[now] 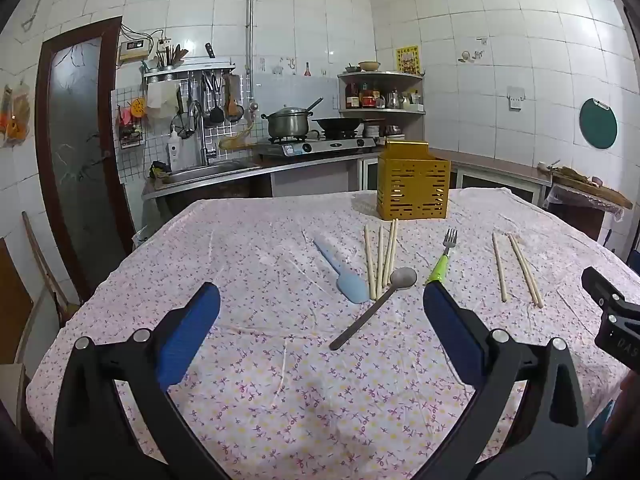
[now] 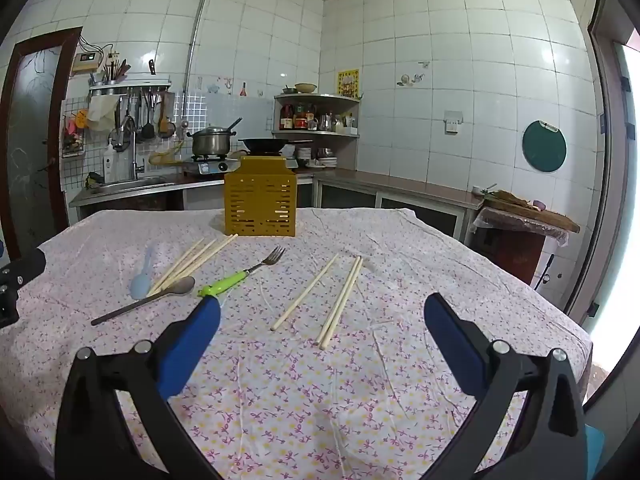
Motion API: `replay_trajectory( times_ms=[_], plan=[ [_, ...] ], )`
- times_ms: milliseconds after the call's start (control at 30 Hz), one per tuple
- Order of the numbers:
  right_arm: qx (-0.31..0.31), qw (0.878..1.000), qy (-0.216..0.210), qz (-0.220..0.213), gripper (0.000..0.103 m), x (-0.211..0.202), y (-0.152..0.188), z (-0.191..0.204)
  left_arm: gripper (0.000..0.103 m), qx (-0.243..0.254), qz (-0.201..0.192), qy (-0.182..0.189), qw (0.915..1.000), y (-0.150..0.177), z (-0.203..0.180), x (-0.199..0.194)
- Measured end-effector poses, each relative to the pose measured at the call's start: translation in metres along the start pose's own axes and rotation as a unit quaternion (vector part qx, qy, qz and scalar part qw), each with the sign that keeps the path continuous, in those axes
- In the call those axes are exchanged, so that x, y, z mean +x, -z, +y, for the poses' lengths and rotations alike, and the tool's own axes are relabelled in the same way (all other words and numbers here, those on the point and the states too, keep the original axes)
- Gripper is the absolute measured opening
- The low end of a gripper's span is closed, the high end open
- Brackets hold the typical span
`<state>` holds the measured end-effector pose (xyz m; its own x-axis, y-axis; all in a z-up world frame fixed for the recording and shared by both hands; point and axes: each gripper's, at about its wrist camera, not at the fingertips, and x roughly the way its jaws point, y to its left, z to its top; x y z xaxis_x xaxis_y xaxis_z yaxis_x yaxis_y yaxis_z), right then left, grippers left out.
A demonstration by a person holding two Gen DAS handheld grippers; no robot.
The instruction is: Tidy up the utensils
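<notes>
**Loose sticks, thin targets**

Both your grippers, left (image 1: 320, 320) and right (image 2: 322, 330), hung spread wide and empty above the tabletop's near edge. Chopsticks (image 2: 316, 294), spoon (image 1: 374, 308) and fork (image 2: 240, 276) lay mid-table before the yellow holder (image 2: 260, 208) at the far edge. The spoon rested against a second bundle of chopsticks (image 1: 380, 258); lifting it would likely scatter them.

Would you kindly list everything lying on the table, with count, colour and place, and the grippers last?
holder: one, yellow, slotted, upright at the table's far side.
left chopsticks: four, pale wood, bunched in front of the holder.
right chopsticks: three, pale wood, one apart and two together, right of the fork.
fork: one, metal with green handle, between the chopstick groups.
spoon: one, dark metal, bowl beside the left chopsticks' near ends.
spatula: one, light blue, left of the left chopsticks.
tablecloth: one, white with pink flowers, covering the table.
left gripper: blue pads, open, empty.
right gripper: blue pads, open, empty.
</notes>
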<state>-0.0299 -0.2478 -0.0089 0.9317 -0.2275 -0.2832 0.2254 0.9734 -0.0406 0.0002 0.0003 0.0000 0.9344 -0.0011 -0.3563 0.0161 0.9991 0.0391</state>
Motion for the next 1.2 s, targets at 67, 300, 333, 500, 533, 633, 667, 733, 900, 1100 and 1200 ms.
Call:
replay_trajectory(
  times_ms=[67, 300, 333, 500, 533, 633, 667, 733, 900, 1100, 1200],
  plan=[
    [-0.004, 1.0, 0.0, 0.004, 0.099, -0.001, 0.0, 0.001, 0.098, 0.001, 0.001, 0.001, 1.0, 0.0, 0.0, 0.0],
    [-0.002, 1.0, -0.001, 0.001, 0.099, -0.001, -0.003, -0.001, 0.098, 0.004, -0.001, 0.004, 1.0, -0.004, 0.007, -0.005],
    [-0.001, 1.0, -0.002, 0.002, 0.099, -0.003, -0.003, -0.002, 0.098, 0.005, -0.003, 0.005, 1.0, -0.003, 0.007, -0.008],
    [-0.004, 1.0, 0.0, -0.002, 0.099, -0.007, -0.002, 0.0, 0.098, 0.01, -0.008, 0.004, 0.9999, -0.004, 0.0, -0.009],
    [-0.003, 1.0, 0.0, -0.003, 0.099, -0.008, -0.002, 0.0, 0.098, 0.009, -0.009, 0.005, 0.9999, -0.004, 0.001, -0.01],
    [-0.002, 1.0, 0.001, -0.003, 0.099, -0.009, -0.004, -0.001, 0.098, 0.009, -0.01, 0.004, 0.9999, -0.003, 0.0, -0.01],
    [-0.002, 1.0, 0.002, -0.004, 0.099, -0.011, -0.004, -0.002, 0.098, 0.01, -0.009, 0.004, 0.9999, -0.003, 0.0, -0.01],
    [-0.002, 1.0, 0.003, -0.005, 0.099, -0.015, -0.006, -0.002, 0.098, 0.008, -0.01, 0.005, 0.9999, -0.002, 0.001, -0.01],
    [-0.003, 1.0, 0.0, -0.003, 0.099, -0.015, -0.007, -0.003, 0.098, 0.007, -0.009, 0.006, 0.9999, -0.002, 0.0, -0.01],
    [-0.006, 1.0, 0.0, -0.003, 0.099, -0.012, -0.005, 0.0, 0.098, 0.007, -0.01, 0.005, 0.9999, -0.003, 0.001, -0.01],
    [-0.006, 1.0, 0.002, -0.005, 0.099, -0.012, -0.005, 0.001, 0.098, 0.007, -0.01, 0.005, 0.9999, -0.002, 0.002, -0.009]
  ],
)
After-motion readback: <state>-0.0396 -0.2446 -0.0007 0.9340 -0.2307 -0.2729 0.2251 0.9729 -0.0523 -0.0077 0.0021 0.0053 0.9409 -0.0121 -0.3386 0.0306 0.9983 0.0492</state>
